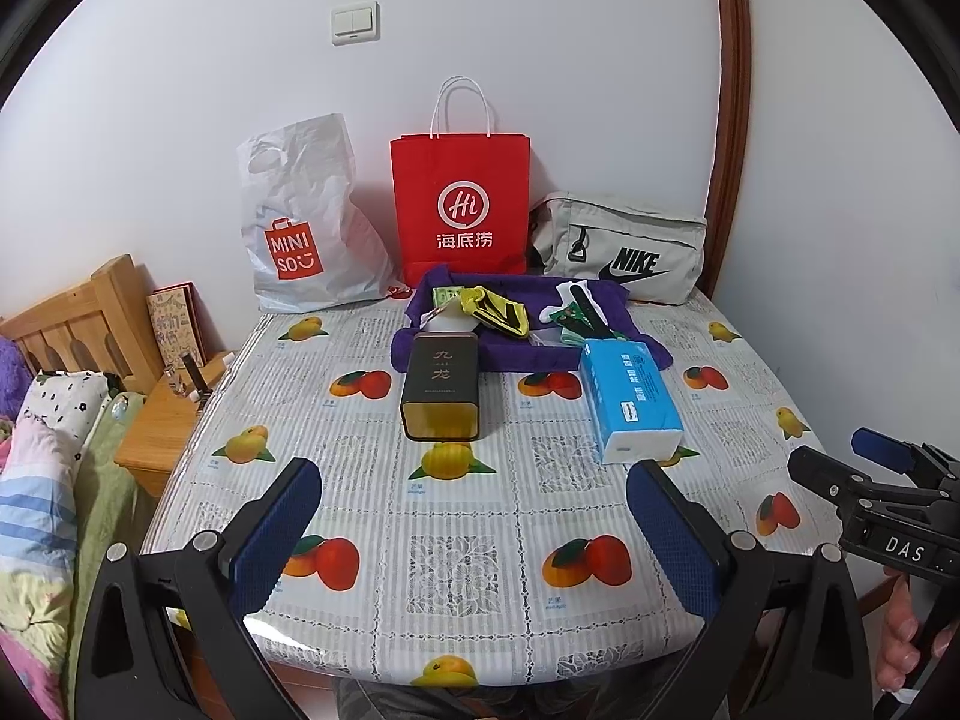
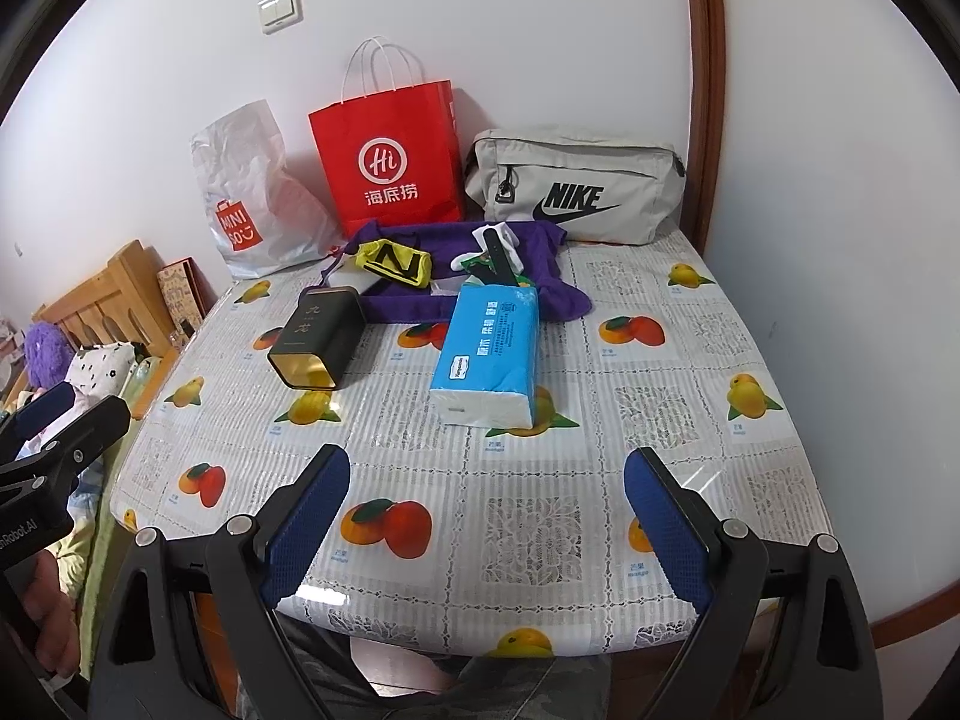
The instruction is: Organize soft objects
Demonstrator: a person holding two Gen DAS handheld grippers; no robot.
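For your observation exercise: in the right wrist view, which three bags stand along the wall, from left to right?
White Miniso plastic bag → red paper bag → grey Nike pouch.

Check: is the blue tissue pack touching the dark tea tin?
Apart. The right wrist view shows bare tablecloth between the blue tissue pack and the dark tea tin; the left wrist view agrees.

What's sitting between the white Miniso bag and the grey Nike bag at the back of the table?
A red paper bag with white handles stands between the Miniso bag and the Nike bag, against the wall. Both claw views show it.
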